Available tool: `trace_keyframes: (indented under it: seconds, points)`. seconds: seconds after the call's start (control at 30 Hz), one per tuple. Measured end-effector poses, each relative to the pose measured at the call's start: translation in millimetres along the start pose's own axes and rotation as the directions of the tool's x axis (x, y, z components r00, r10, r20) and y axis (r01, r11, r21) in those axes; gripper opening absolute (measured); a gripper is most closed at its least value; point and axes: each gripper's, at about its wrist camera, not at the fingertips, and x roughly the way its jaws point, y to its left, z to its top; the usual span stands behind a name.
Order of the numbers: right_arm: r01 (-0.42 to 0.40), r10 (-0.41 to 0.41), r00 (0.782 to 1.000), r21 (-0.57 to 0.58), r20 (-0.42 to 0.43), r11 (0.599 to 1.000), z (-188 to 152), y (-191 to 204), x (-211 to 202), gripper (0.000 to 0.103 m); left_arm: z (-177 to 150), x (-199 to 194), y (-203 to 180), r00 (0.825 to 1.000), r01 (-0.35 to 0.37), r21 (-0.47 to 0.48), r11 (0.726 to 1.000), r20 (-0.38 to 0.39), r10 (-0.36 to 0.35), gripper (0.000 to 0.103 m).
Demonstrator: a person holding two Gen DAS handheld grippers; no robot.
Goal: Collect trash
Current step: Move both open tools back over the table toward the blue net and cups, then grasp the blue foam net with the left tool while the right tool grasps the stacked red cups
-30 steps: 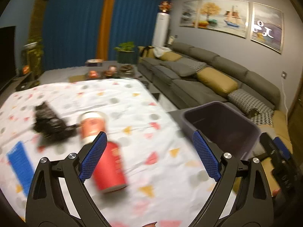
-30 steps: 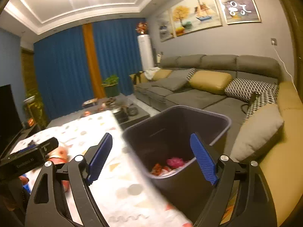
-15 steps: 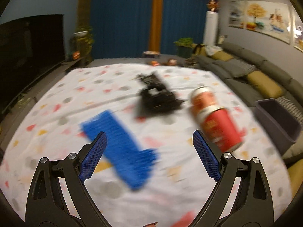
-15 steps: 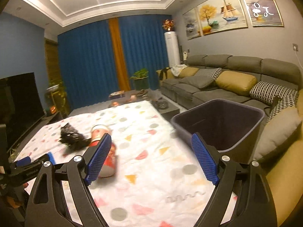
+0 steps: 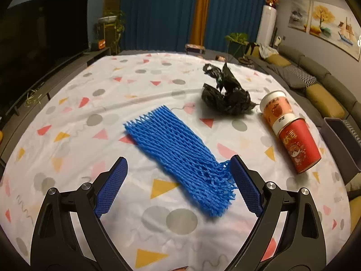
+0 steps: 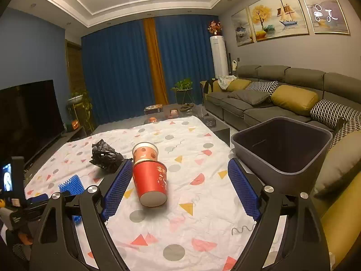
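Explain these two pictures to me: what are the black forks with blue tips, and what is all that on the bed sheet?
The forks are hand-held grippers; a person carries one in each hand, and a camera on each looks out along its two fingers. One picture is from the left gripper, the other from the right gripper. Both are open and hold nothing. On the patterned sheet lie pieces of trash: a blue foam net, a crumpled black bag, and two paper cups on their sides, one nested in the other. The dark bin stands beside the sheet, by the sofa.
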Motion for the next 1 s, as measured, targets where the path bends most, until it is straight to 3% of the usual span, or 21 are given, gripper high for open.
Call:
trace_keyframes:
  seconds: [0.23, 0.63, 0.73, 1.0]
  points:
    - [-0.005, 0.005, 1.0, 0.001, -0.01, 1.0, -0.8, -0.1, 1.8, 0.084, 3.5, 29.3, -5.2, 0.998, -0.014, 0.028, 1.0, -0.064, 0.016, 0.09]
    - [-0.014, 0.014, 1.0, -0.01, -0.021, 1.0, 0.9, 7.8, 6.5, 0.084, 5.4, 56.8, -12.4, 0.988, 0.009, 0.059, 0.998, -0.156, 0.0, 0.072]
    - [-0.017, 0.017, 0.999, -0.011, -0.028, 1.0, 0.3, 10.3, 8.4, 0.084, 4.6, 56.4, -16.4, 0.988, 0.013, 0.075, 0.997, -0.153, -0.002, 0.063]
    - [-0.024, 0.022, 0.999, -0.042, -0.045, 0.999, -1.9, 20.3, 12.5, 0.084, 3.4, 55.6, -26.8, 0.988, 0.074, 0.123, 0.99, -0.145, -0.056, 0.017]
